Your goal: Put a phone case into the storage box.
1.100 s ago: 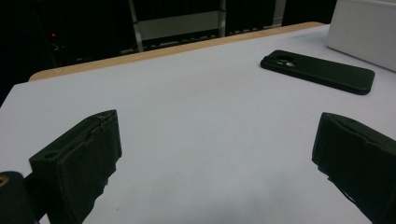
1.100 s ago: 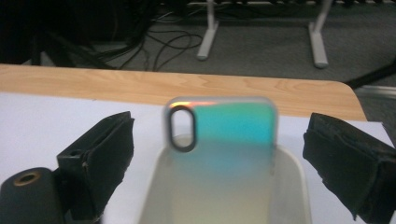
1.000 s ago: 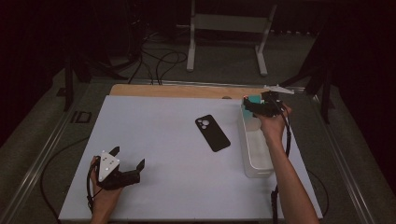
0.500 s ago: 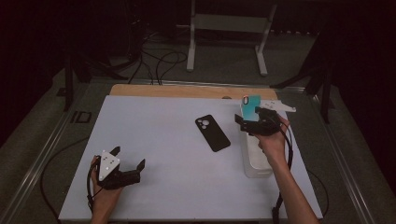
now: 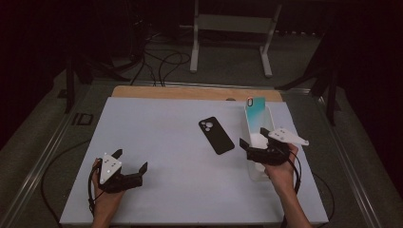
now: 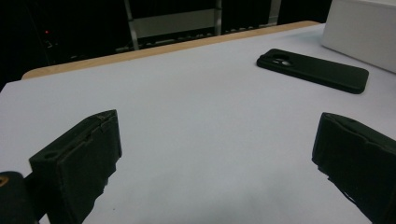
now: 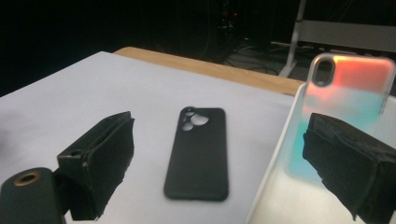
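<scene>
The right tongs (image 5: 253,138) hover wide open over the near part of the white bin (image 5: 257,173), where the teal phone case (image 5: 255,116) leans at the far end. The black phone case (image 5: 216,135) lies just left. The left tongs (image 5: 129,160) rest wide open on the bare near-left desk (image 5: 157,123)

From behind the right gripper (image 7: 219,163), its two black padded jaws stand wide apart with nothing between them. Beyond the gap a black rubbery phone case (image 7: 198,151) lies flat on the pale white tabletop (image 7: 93,88), its camera cut-outs at the far end. To its right is the white rim of a shallow plastic bin (image 7: 275,154). A translucent phone case tinted orange fading to teal (image 7: 345,93) leans inside the bin, its camera hole at the top left. The right jaw overlaps its lower part. A wooden table edge (image 7: 224,70) runs behind, with darkness beyond.
</scene>
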Demonstrator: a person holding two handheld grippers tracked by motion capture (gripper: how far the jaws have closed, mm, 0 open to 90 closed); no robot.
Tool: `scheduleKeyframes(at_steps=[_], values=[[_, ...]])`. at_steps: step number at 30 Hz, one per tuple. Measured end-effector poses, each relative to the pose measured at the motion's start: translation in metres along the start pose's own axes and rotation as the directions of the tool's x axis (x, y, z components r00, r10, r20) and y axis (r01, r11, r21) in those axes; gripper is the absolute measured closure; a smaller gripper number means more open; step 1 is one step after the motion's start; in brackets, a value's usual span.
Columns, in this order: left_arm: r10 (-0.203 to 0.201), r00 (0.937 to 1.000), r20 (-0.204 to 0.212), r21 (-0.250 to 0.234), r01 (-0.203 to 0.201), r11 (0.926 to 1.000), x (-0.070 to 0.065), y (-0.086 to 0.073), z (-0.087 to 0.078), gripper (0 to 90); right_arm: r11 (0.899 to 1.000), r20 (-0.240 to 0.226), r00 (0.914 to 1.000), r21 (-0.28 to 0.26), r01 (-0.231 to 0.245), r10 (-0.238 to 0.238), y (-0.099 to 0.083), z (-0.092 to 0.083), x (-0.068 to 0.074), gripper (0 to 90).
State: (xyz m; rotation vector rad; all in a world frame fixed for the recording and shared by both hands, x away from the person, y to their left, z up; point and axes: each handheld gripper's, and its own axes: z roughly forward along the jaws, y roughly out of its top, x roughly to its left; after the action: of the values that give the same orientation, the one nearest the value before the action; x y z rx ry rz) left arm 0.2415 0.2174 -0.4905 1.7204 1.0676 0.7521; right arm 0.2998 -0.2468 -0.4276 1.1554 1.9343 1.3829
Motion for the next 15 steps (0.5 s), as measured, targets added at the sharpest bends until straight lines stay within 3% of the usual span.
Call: scheduleKeyframes(at_steps=[6,9,15], values=[[0.007,0.9999,0.013,0.005,-0.007,1.0000,-0.001,0.000,0.000,2.0,1.000,-0.011,0.9999,-0.017,0.009,-0.009,-0.021,-0.010,0.005,9.0],[0.015,0.9997,0.017,0.009,-0.015,0.9998,-0.002,0.001,0.000,2.0,0.998,0.000,0.9984,-0.024,0.057,-0.057,-0.032,-0.016,0.010,9.0],[0.015,0.9996,0.025,0.006,-0.015,0.9999,-0.002,0.001,-0.001,2.0,0.997,-0.002,0.9978,-0.048,0.066,-0.066,-0.043,-0.024,0.014,9.1]])
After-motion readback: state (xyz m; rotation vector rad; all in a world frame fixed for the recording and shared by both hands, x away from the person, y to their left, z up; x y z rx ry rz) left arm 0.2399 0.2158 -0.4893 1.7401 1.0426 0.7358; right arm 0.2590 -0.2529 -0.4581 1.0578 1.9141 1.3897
